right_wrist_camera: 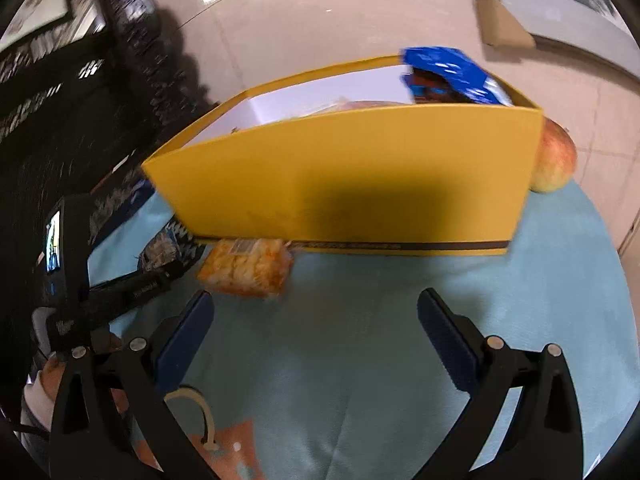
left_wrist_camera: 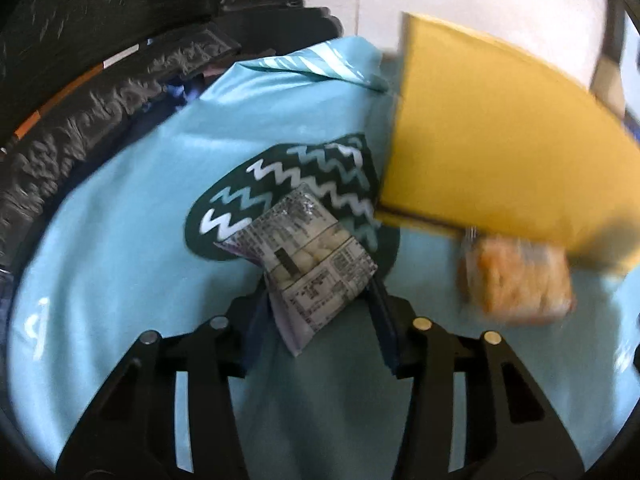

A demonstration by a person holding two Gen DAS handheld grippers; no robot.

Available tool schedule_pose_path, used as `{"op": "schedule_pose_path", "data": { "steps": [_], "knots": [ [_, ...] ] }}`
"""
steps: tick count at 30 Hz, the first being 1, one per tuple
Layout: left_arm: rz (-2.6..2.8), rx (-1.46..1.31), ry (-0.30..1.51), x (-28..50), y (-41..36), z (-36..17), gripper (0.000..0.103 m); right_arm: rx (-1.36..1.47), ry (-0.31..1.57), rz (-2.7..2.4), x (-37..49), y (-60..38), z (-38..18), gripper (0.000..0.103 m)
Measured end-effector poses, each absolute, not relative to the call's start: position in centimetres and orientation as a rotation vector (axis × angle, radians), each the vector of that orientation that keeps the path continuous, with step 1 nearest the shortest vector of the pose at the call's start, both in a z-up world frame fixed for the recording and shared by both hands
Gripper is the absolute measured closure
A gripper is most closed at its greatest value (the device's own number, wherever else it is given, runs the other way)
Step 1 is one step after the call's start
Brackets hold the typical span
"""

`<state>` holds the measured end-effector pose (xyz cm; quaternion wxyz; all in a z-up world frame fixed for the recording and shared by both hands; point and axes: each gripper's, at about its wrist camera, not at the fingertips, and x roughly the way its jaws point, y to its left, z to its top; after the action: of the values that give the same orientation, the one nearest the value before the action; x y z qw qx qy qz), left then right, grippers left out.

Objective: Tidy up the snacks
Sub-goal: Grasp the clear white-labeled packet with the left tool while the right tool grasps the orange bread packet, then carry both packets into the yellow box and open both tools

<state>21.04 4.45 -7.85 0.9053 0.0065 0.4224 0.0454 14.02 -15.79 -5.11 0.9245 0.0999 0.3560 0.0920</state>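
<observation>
Light-blue cloth (left_wrist_camera: 120, 220) covers the round table, with a dark green zigzag-patterned patch (left_wrist_camera: 312, 176) printed near its middle. On it stands the yellow cardboard box (right_wrist_camera: 360, 176), its long wall facing your right gripper and running across that view, just beyond the cloth's middle. Inside it, a blue snack bag (right_wrist_camera: 448, 76) pokes above the rim at the right end, and an apple (right_wrist_camera: 554, 160) sits on the cloth at the box's right corner, touching or nearly touching the wall.

An orange snack packet (right_wrist_camera: 246, 268) lies flat on the cloth just in front of the box's lower left edge, its long axis roughly along that wall.

Your left gripper (left_wrist_camera: 320, 304) tilts steeply down over the patterned patch, jaws about half closed and pressing on a small clear printed packet of pale sweets (left_wrist_camera: 308, 256). That packet sits diagonally, long axis running from upper left to lower right in the left wrist view, one corner hanging toward the camera.

Your right gripper (right_wrist_camera: 316, 320) angles down toward the cloth before the box, jaws spread wide with nothing between them; the orange packet lies just past the left finger (right_wrist_camera: 188, 336).
</observation>
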Motion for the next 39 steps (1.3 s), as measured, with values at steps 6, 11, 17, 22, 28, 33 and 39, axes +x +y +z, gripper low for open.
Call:
{"op": "schedule_pose_path", "data": {
  "steps": [6, 11, 17, 22, 28, 33, 39],
  "knots": [
    [0.112, -0.002, 0.848, 20.0, 5.3, -5.8, 0.056, 0.105, 0.832, 0.085, 17.3, -11.8, -5.5, 0.001],
    [0.205, -0.011, 0.842, 20.4, 7.2, -5.8, 0.056, 0.105, 0.884, 0.035, 19.6, -8.7, -6.8, 0.001],
    [0.259, -0.097, 0.889, 21.1, 9.2, -6.9, 0.056, 0.104, 0.882, 0.018, 21.5, -6.0, -7.9, 0.001],
    [0.274, -0.14, 0.925, 21.4, 10.1, -7.7, 0.055, 0.114, 0.882, 0.006, 22.3, -5.3, -8.5, 0.05],
    [0.264, -0.129, 0.932, 21.6, 9.7, -7.7, 0.055, 0.173, 0.903, 0.071, 20.9, -7.2, -7.8, 0.057],
    [0.212, -0.128, 0.918, 21.8, 9.2, -7.3, 0.055, 0.239, 0.857, 0.089, 17.3, -10.9, -6.4, 0.056],
    [0.136, -0.115, 0.92, 21.2, 7.6, -7.0, 0.055, 0.29, 0.794, 0.073, 12.5, -16.6, -4.5, 0.056]
  ]
}}
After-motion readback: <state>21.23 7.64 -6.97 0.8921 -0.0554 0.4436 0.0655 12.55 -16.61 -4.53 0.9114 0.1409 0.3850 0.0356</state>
